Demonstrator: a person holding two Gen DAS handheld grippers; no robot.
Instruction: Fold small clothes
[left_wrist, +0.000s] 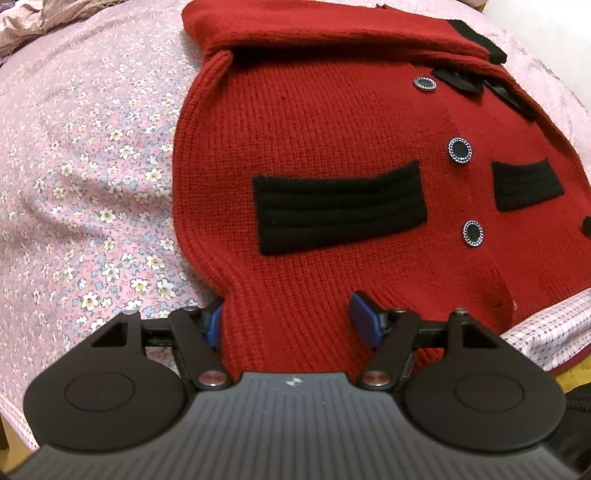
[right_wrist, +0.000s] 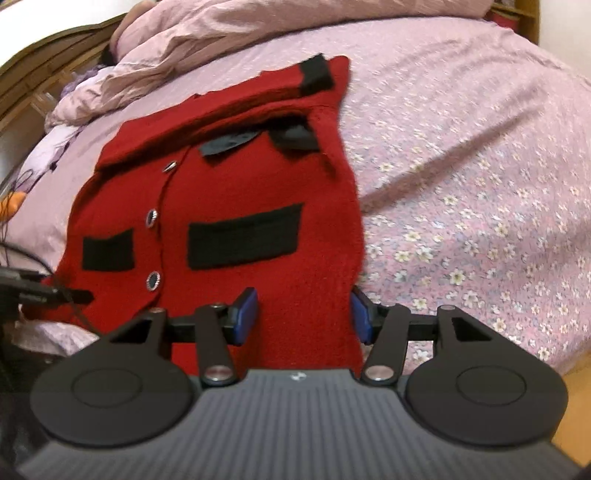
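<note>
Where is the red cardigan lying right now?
The red cardigan lies on the floral bedsheet, its near hem between both grippers' fingers, pillows behind it.

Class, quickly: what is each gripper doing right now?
Left gripper: open, jaws either side of the red knitted cardigan's hem.
Right gripper: open, likewise straddling its hem.

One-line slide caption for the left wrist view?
Left tool open around hem of red knit cardigan on floral pink bedsheet.
</note>
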